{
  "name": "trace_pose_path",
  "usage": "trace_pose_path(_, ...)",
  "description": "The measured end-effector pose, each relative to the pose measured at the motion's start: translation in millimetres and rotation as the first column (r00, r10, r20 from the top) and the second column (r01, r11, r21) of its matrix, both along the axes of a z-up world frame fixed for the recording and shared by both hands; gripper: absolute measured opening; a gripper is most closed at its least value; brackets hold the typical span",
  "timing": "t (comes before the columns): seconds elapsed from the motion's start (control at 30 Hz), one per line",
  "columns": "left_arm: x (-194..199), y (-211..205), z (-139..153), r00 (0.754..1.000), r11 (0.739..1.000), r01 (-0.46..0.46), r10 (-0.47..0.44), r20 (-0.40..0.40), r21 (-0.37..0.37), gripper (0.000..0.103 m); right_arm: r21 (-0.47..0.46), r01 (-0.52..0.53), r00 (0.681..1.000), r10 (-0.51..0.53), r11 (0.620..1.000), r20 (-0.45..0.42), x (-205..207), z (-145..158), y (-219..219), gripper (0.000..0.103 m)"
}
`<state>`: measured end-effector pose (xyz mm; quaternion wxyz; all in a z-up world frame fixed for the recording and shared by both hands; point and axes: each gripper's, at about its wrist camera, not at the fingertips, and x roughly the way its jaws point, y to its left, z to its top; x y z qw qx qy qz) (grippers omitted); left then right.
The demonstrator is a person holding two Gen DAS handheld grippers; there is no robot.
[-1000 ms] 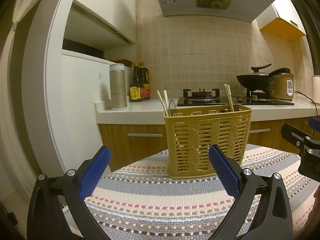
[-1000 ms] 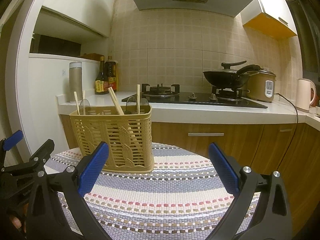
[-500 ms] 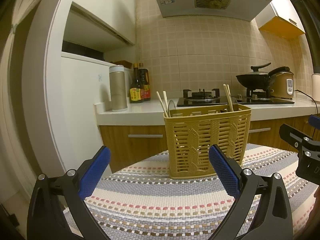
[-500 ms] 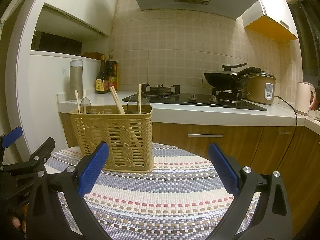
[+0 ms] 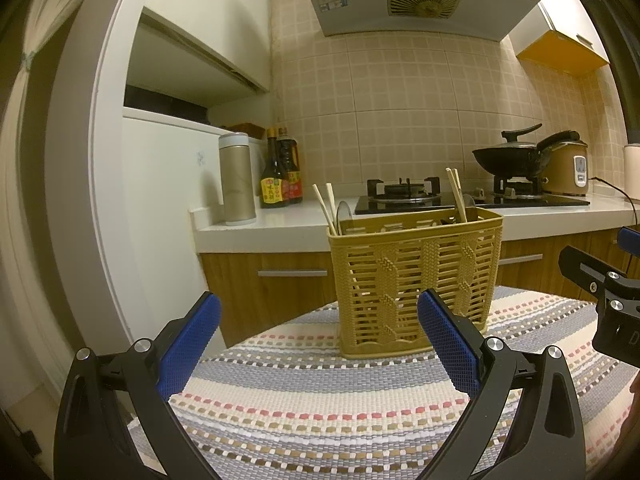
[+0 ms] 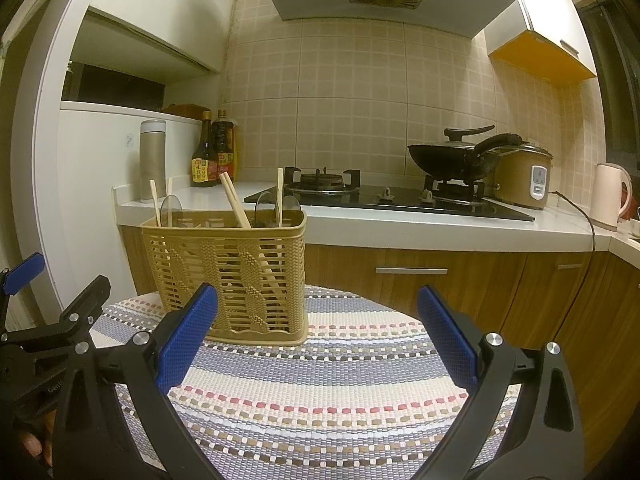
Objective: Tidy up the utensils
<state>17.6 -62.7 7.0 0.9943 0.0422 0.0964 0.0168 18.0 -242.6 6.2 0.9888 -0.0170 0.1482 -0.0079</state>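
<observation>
A tan woven utensil basket (image 5: 416,280) (image 6: 228,272) stands upright on the striped mat at the far side of the round table. Wooden chopsticks (image 5: 325,210) (image 6: 236,200) and spoons (image 6: 171,210) stick up out of it. My left gripper (image 5: 318,344) is open, empty, a short way in front of the basket. Open too and holding nothing, my right gripper (image 6: 318,340) sits nearer the table's right side, with the basket ahead to its left. Each gripper shows at the other view's edge.
The striped woven mat (image 5: 320,400) (image 6: 340,380) covers the table. Behind it runs a kitchen counter (image 6: 400,228) with a gas stove (image 6: 360,196), a wok (image 6: 456,156), a rice cooker (image 6: 524,178), a kettle (image 6: 610,196), sauce bottles (image 5: 280,176) and a flask (image 5: 236,180).
Both views have tilted up slightly and the basket sits a little lower in frame. Both grippers stay open and empty.
</observation>
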Motion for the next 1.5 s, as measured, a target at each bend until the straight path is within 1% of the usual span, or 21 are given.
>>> trace_pose_path(0.93,0.3,0.7,-0.5,1.0,1.0,0.01,-0.01,0.001,0.004,0.095,-0.006,0.003,1.0,-0.003,1.0,-0.005,1.7,-1.1,2.0,0.095)
trace_pose_path(1.5,4.7,4.5,-0.9,1.0,1.0,0.012,-0.012,-0.014,-0.01,0.095,-0.01,0.012,1.0,-0.012,1.0,0.0,-0.5,-1.4,0.0,0.095)
